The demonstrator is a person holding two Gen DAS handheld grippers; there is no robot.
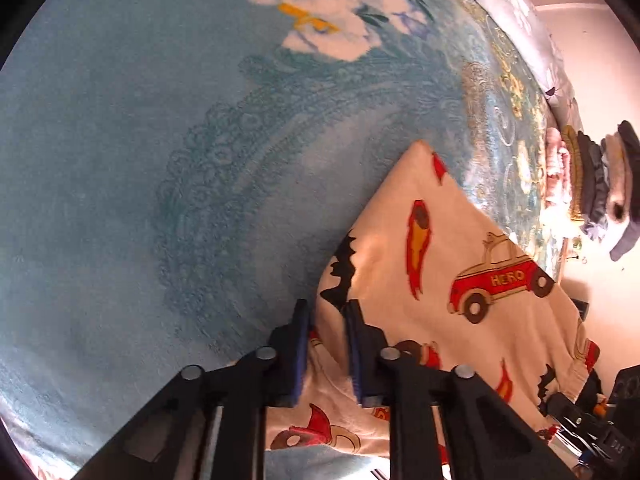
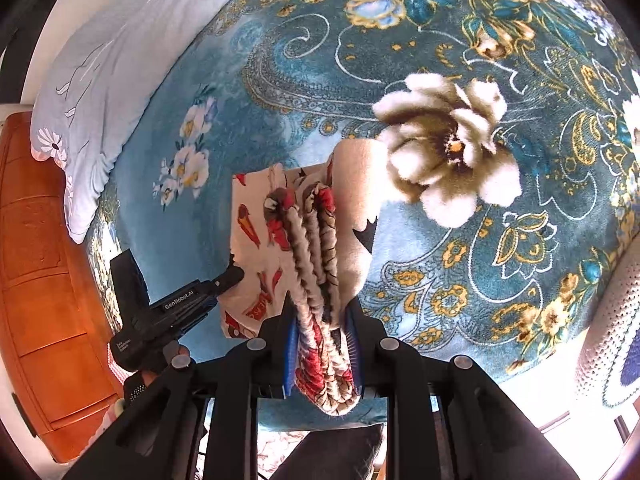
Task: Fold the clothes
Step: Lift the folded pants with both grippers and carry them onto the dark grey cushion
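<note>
Because each hand-held gripper is clamped on the printed garment (image 1: 460, 248), left (image 1: 328, 344) at its edge, right (image 2: 322, 344) on the bunched waistband, you hold it stretched above the bed (image 1: 120, 160), stack of clothes (image 1: 600, 184) at three o'clock.

The cream fleece garment (image 1: 460, 264) I hold is printed with red rockets trailing orange flame, red cars lettered "HERO" in yellow, and jagged black shapes; its bunched elastic edge (image 2: 320, 280) shows cream, red and brown. Under it, the plush teal-blue blanket (image 1: 120, 200) carries white flowers with yellow centres, tone-on-tone lace scrolls, gold paisley, and one big cream-and-brown bloom (image 2: 448, 148). My black left gripper (image 1: 328, 312) and black right gripper (image 2: 322, 320) have blue pads.
</note>
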